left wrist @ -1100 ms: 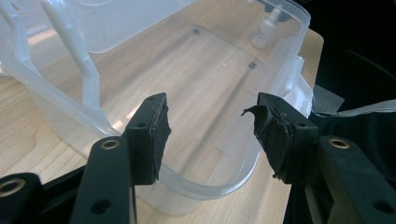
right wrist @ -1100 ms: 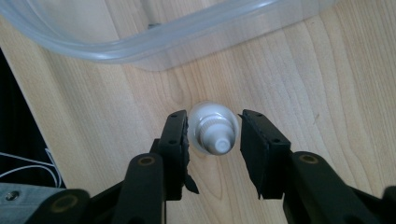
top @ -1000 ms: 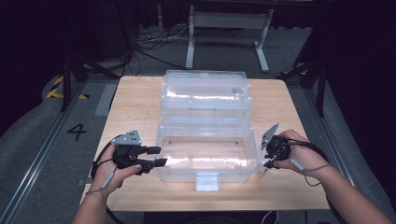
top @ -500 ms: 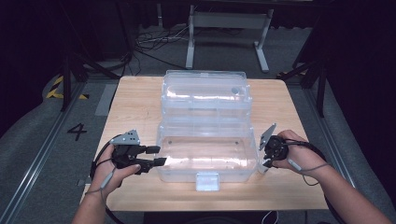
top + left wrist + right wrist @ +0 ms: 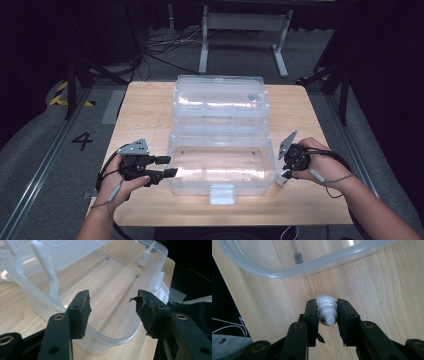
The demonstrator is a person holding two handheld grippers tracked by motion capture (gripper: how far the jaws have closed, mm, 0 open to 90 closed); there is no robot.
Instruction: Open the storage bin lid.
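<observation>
My right gripper (image 5: pixel 327 312) has just been closing, and its jaws now clamp the neck of a small white bottle (image 5: pixel 326 308) standing on the table (image 5: pixel 150 105) just beside the right end of the clear box (image 5: pixel 222 167). That grip looks secure enough that I judge the bottle ready to lift over the rim. My left gripper (image 5: pixel 112 307) straddles the box's left rim, jaws apart, not pressing on it.
</observation>
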